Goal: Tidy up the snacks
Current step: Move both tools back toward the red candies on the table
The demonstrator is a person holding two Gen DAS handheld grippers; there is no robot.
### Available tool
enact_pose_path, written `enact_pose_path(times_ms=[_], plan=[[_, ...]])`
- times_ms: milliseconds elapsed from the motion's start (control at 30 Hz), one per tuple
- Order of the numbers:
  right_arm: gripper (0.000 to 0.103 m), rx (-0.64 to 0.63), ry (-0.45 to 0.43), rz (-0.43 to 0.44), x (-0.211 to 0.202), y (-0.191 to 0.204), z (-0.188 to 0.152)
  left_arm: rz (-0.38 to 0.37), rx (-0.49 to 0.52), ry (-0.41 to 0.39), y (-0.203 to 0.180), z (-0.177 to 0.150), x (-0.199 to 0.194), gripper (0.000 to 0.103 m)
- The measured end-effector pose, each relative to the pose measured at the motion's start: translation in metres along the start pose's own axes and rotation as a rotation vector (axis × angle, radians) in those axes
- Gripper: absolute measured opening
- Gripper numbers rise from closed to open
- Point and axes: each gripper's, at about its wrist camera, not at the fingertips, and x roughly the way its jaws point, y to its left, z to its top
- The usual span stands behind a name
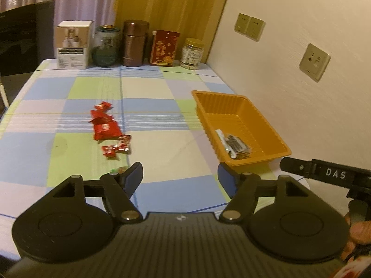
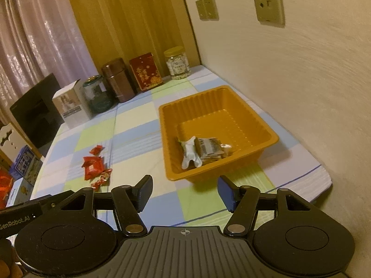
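- While both tools hover low over the checked cloth, the left tongs (image 1: 179,178) stand wide apart with nothing between the blue pads, at the bottom centre of the left wrist view.
- Right tongs (image 2: 185,191) are likewise spread wide and hold nothing, at the lower centre of the right wrist view; part of this tool also shows at the right edge of the left view.
- An orange tray (image 1: 264,122) sits at centre right of the left view, near the wall, on the surface (image 1: 150,88).
- Inside the tray, toward its near corner, lie a white wrapper (image 2: 190,154) and a brown packet (image 2: 208,149), touching each other.
- Red snack packets (image 1: 105,128) lie loose on the cloth at centre left of the left view, well apart from the tray (a ragged line of them, running toward the camera).
- The nearest red candy (image 1: 110,151) lies just above the left finger in that view.
- Along the far edge, in the upper left of the left view, stand a white box (image 1: 73,44), a green jar (image 1: 105,45), a brown canister (image 1: 134,42), a red tin (image 1: 164,48) and a clear jar (image 1: 192,54), side by side.
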Motion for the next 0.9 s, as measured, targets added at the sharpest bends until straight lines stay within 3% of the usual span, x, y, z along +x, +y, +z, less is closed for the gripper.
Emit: enact_pose_path(times_ms=[233,533,900], plan=[[0.063,-0.014,0.0,0.025,0.001,0.017,-0.005,0.057,0.014,-0.01,0.024,-0.012,-0.017,0.078],[0.063,-0.048,0.023,0.065,0.013,0.039,-0.015,0.146,-0.025,0.004,0.064,-0.022,-0.022,0.079],[0.063,-0.118,0.054,0.13,0.036,0.07,-0.025,0.193,-0.043,0.005,0.093,-0.017,-0.018,0.079]])
